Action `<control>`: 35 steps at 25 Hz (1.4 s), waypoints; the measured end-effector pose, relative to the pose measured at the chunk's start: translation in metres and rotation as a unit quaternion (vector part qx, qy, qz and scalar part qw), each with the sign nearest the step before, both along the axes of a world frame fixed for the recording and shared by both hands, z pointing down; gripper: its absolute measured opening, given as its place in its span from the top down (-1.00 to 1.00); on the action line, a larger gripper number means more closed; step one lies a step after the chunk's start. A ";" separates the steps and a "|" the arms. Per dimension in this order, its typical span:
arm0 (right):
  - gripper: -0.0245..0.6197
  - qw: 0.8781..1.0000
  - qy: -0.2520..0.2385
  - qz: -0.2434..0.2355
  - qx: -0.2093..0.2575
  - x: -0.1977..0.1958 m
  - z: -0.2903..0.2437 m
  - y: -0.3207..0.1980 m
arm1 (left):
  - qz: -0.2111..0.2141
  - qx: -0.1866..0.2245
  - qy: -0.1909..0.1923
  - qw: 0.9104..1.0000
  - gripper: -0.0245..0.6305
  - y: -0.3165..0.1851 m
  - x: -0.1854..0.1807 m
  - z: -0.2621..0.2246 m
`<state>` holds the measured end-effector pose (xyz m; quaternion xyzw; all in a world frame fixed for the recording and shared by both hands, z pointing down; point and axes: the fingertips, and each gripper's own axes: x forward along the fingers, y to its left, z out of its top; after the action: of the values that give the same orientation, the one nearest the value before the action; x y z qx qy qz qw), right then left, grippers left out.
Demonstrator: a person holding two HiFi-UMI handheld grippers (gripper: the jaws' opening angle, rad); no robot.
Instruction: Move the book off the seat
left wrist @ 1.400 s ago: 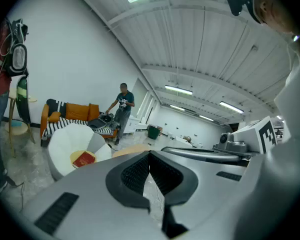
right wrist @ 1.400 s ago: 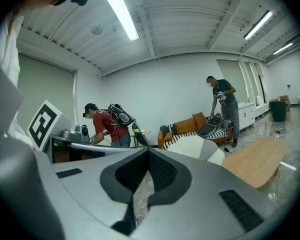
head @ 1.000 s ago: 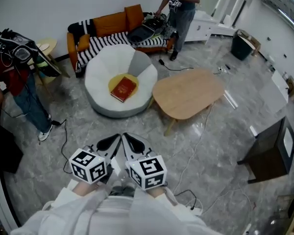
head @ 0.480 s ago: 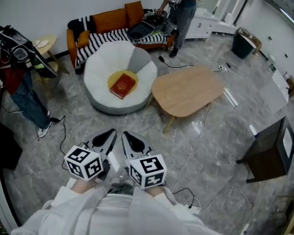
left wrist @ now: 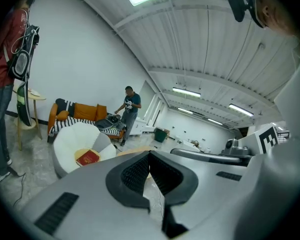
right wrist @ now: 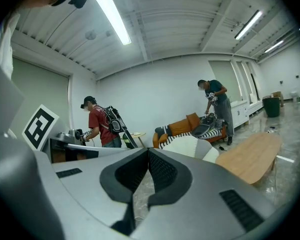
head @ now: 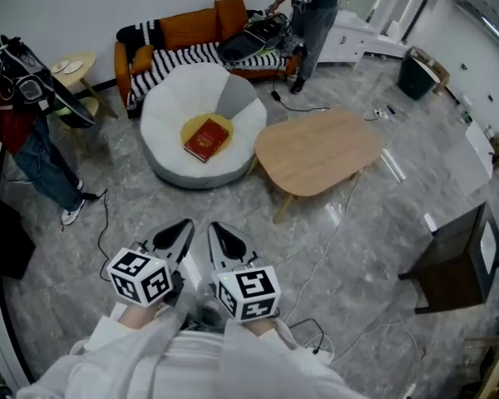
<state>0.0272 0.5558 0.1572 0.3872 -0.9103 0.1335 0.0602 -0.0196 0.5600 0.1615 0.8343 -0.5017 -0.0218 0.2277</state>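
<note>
A red book lies on the yellow cushion of a round white seat, far ahead of me in the head view. It shows small at the left of the left gripper view too, book on seat. My left gripper and right gripper are held side by side close to my body, well short of the seat. Both have their jaws shut with nothing between them. In the right gripper view the white seat shows beyond the jaws.
A light wooden coffee table stands right of the seat. An orange and striped sofa is behind it, with a person standing at its right end. Another person stands at the left. Cables trail over the grey floor.
The view has shifted slightly forward; the seat and table sit a little lower left. My left gripper has drifted a little left and down. Both grippers stay shut.
</note>
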 end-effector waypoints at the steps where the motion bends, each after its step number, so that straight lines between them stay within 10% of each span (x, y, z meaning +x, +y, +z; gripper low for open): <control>1: 0.89 1.000 -0.002 0.002 0.000 0.002 0.001 0.000 | 0.000 -0.001 0.000 1.000 0.91 0.000 0.002 0.002; 13: 0.89 1.000 -0.003 0.006 -0.013 -0.009 0.018 -0.052 | 0.012 -0.015 -0.006 1.000 0.91 -0.051 -0.001 0.019; 35: 0.89 0.999 0.000 0.046 0.016 -0.111 -0.008 -0.255 | 0.038 0.009 -0.011 0.999 0.91 -0.253 -0.114 0.000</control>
<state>-0.0840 0.3008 0.1488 0.4293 -0.8937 0.1214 0.0477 -0.1340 0.3075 0.1615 0.8548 -0.4720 -0.0082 0.2157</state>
